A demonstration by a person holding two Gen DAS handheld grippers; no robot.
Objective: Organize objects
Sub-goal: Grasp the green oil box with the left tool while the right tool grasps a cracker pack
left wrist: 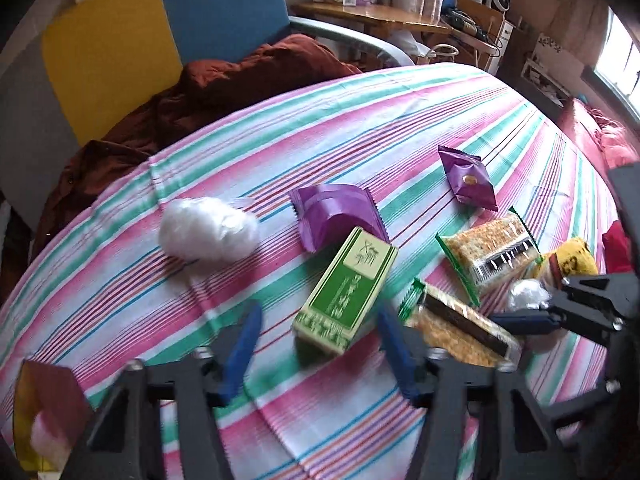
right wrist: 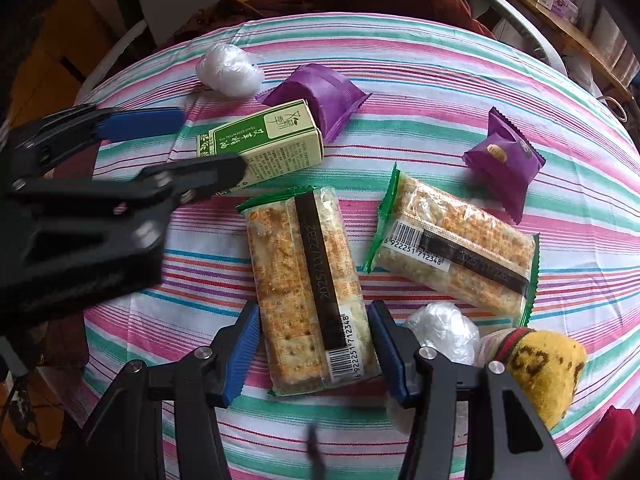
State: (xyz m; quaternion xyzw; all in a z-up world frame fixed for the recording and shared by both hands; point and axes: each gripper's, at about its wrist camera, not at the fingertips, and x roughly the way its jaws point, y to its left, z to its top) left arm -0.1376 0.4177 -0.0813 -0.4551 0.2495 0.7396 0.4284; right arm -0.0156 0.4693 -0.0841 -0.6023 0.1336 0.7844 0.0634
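Note:
A green box (left wrist: 346, 294) (right wrist: 264, 144) lies on the striped cloth between the open fingers of my left gripper (left wrist: 320, 320), which also shows in the right wrist view (right wrist: 208, 140). My right gripper (right wrist: 312, 320) is open around the near end of a cracker pack (right wrist: 308, 284) (left wrist: 460, 328). A second cracker pack (right wrist: 456, 256) (left wrist: 488, 252) lies to the right. Two purple packets (right wrist: 320, 96) (right wrist: 506, 160) and a white plastic ball (right wrist: 228, 68) (left wrist: 208, 228) lie farther back.
A crumpled plastic wad (right wrist: 444, 332) and a yellow sock (right wrist: 548, 364) sit beside the right finger. A brown cloth (left wrist: 200, 92) lies past the table's far edge, with a chair and a wooden shelf (left wrist: 376, 16) behind.

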